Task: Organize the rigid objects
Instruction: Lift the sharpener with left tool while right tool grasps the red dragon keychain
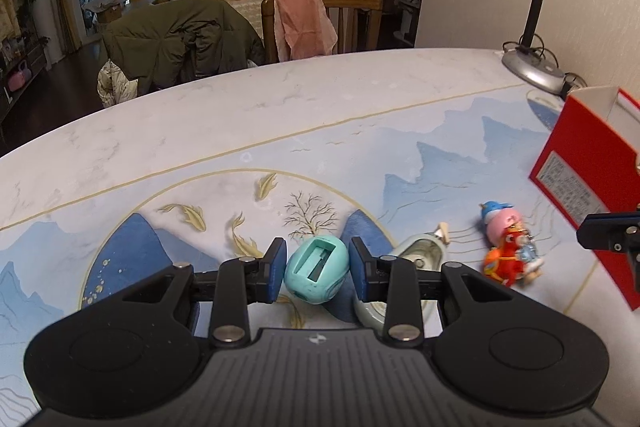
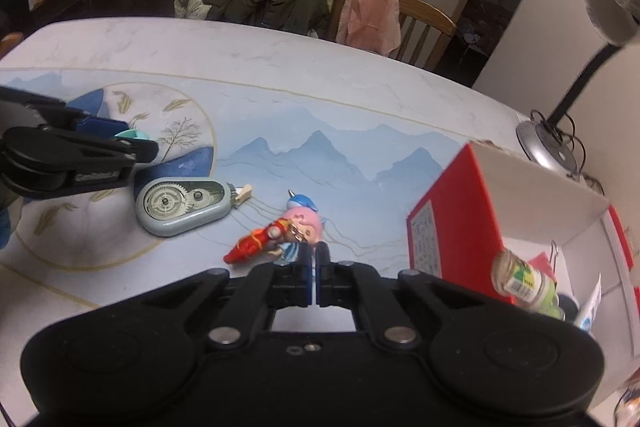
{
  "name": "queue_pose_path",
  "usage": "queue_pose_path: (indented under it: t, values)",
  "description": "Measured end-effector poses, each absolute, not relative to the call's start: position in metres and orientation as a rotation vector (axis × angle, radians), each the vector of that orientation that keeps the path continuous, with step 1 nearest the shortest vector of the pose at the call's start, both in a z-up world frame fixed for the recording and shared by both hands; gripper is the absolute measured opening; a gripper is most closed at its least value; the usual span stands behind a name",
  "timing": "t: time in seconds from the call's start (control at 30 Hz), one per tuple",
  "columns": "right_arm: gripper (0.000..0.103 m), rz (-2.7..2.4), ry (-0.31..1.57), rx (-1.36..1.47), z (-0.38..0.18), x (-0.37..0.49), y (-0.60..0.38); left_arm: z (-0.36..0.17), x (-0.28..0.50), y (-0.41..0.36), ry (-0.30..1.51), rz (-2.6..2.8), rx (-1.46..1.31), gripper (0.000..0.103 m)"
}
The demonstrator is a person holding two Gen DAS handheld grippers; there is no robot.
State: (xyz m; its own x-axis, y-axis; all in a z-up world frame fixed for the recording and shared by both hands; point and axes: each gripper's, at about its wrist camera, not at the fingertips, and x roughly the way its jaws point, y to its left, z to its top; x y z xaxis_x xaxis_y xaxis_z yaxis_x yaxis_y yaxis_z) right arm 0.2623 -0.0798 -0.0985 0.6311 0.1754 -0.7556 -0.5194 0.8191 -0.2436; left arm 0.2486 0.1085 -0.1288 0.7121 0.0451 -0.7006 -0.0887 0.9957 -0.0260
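My left gripper (image 1: 318,269) has its blue pads clamped on a smooth teal egg-shaped sharpener (image 1: 316,274), held above the printed table (image 1: 280,99). My right gripper (image 2: 316,267) has its jaws pressed together with nothing between them. Just beyond lie a glossy pink-headed figurine (image 2: 302,227), a red toy (image 2: 256,243) and a rounded grey-green correction tape (image 2: 184,205). The red cardboard box (image 2: 456,223) sits to the right.

Left gripper (image 1: 318,273) clamped on a turquoise egg-shaped pencil sharpener (image 1: 316,274), slot facing the camera. Correction tape dispenser (image 1: 420,253) just right of the sharpener, partly behind the right finger. Pink-and-red toy figure keychain (image 1: 508,245) farther right, near the red box (image 1: 588,187).
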Motion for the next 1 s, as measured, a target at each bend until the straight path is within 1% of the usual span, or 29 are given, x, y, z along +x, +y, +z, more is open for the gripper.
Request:
queue_pose_path:
  t: [0.2, 0.27, 0.3, 0.33, 0.37, 0.5, 0.6, 0.9, 0.97, 1.0]
  values:
    - [0.003, 0.487, 0.816, -0.424, -0.096, 0.258, -0.08, -0.118, 0.235, 0.103, 0.758, 0.064, -0.077, 0.033]
    - [0.011, 0.502, 0.83, -0.414, -0.098, 0.258, -0.078, -0.117, 0.231, 0.102, 0.757, 0.059, -0.078, 0.033]
    - [0.021, 0.511, 0.832, -0.409, -0.1, 0.257, -0.076, -0.117, 0.23, 0.101, 0.758, 0.056, -0.078, 0.033]
    - [0.027, 0.52, 0.833, -0.409, -0.101, 0.257, -0.075, -0.117, 0.229, 0.101, 0.757, 0.055, -0.078, 0.033]
    - [0.029, 0.522, 0.832, -0.409, -0.102, 0.257, -0.073, -0.117, 0.229, 0.101, 0.758, 0.054, -0.08, 0.033]
    - [0.047, 0.539, 0.848, -0.396, -0.106, 0.26, -0.066, -0.118, 0.228, 0.103, 0.761, 0.054, -0.09, 0.033]
    - [0.047, 0.534, 0.86, -0.391, -0.112, 0.266, -0.059, -0.12, 0.229, 0.106, 0.764, 0.059, -0.101, 0.033]
    - [0.042, 0.519, 0.906, -0.406, -0.13, 0.279, -0.043, -0.127, 0.233, 0.114, 0.776, 0.071, -0.125, 0.033]
    - [0.038, 0.517, 0.914, -0.411, -0.134, 0.281, -0.041, -0.129, 0.235, 0.115, 0.779, 0.074, -0.128, 0.033]
    - [0.032, 0.513, 0.916, -0.412, -0.135, 0.283, -0.041, -0.13, 0.235, 0.114, 0.78, 0.075, -0.131, 0.033]
